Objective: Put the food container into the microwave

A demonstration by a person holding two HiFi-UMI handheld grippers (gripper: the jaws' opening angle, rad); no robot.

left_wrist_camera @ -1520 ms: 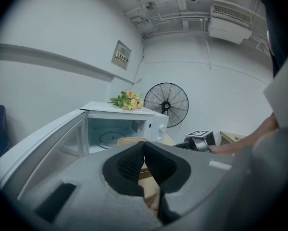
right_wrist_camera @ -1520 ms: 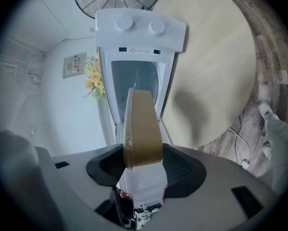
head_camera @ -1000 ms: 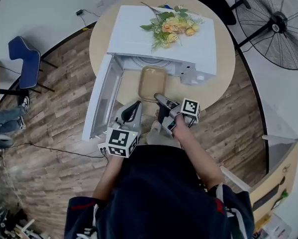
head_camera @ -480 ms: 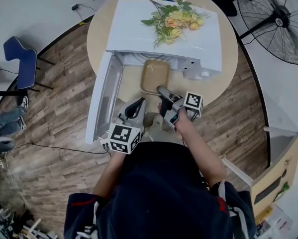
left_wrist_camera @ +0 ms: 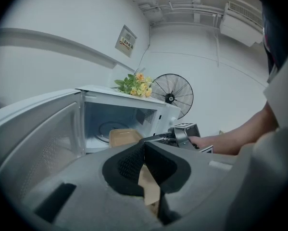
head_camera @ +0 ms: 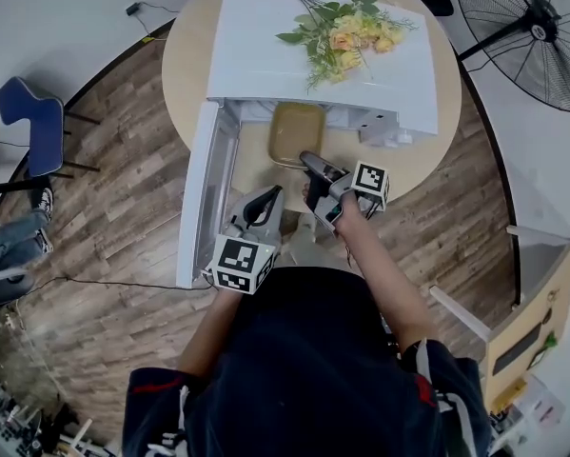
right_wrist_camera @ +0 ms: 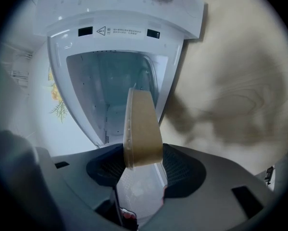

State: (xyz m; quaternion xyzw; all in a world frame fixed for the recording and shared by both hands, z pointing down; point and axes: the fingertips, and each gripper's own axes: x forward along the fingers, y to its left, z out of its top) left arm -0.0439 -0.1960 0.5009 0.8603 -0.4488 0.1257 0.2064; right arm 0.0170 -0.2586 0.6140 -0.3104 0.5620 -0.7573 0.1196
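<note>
The tan food container (head_camera: pixel 297 133) is gripped at its near rim by my right gripper (head_camera: pixel 310 163), which is shut on it. Its far end reaches the mouth of the white microwave (head_camera: pixel 323 65), whose door (head_camera: pixel 204 193) swings open to the left. In the right gripper view the container (right_wrist_camera: pixel 143 124) stands on edge between the pads, in front of the open cavity (right_wrist_camera: pixel 110 90). My left gripper (head_camera: pixel 264 201) hangs lower left of the container, near the door, shut and empty. The left gripper view shows the container (left_wrist_camera: pixel 124 136) at the opening, with the right gripper (left_wrist_camera: pixel 182 131) behind it.
A bunch of artificial flowers (head_camera: pixel 346 27) lies on top of the microwave. The microwave stands on a round wooden table (head_camera: pixel 427 160). A floor fan (head_camera: pixel 541 27) stands at the right, a blue chair (head_camera: pixel 28 122) at the left.
My right gripper has carried the container forward, toward the microwave's opening. The left gripper has sunk a little and stayed shut.
</note>
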